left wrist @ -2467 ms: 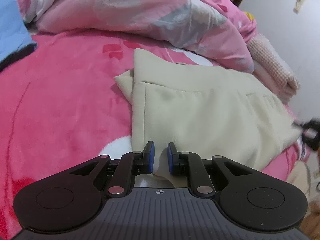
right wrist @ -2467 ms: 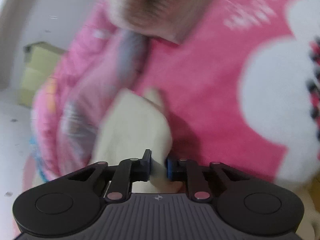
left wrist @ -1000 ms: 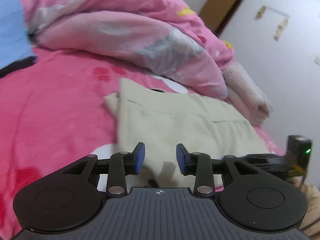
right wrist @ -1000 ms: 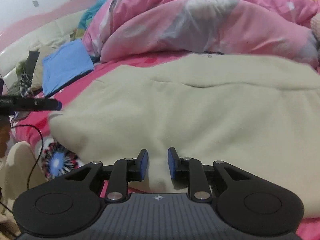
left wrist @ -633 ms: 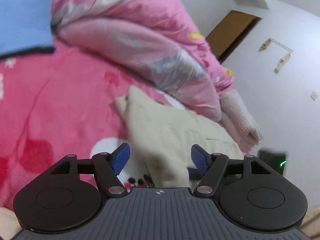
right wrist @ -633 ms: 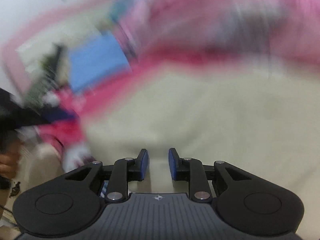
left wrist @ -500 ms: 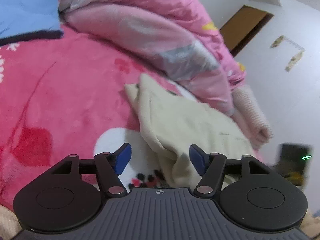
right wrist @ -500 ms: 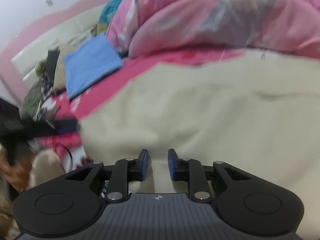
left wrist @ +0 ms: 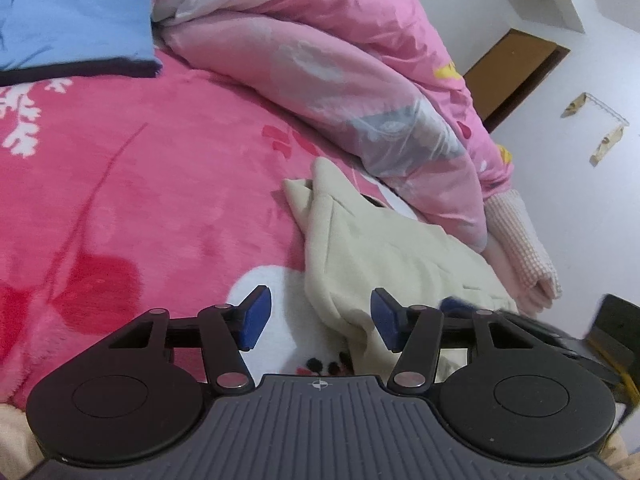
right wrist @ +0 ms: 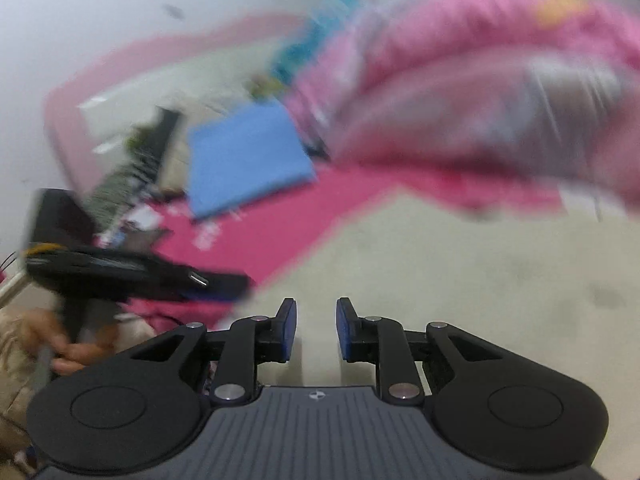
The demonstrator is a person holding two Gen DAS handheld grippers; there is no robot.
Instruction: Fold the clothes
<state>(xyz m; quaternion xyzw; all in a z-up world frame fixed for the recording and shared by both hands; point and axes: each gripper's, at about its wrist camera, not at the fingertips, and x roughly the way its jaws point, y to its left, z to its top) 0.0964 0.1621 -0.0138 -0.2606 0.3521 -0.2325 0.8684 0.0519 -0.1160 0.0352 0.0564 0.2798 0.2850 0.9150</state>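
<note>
Pink blanket (left wrist: 140,200) lies bare beside cream garment (left wrist: 380,256).

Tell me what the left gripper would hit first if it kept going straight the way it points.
Probably the cream garment: its near fold already lies between the closing jaws of the left gripper, nearer its right pad. Beyond it come the pink blanket and the bunched quilt. Depth is hard to judge.

Left gripper (left wrist: 318,318): jaws wide apart, closing, pads gripping nothing. Right gripper (right wrist: 316,330): jaws narrowly parted, tilted downward.
</note>
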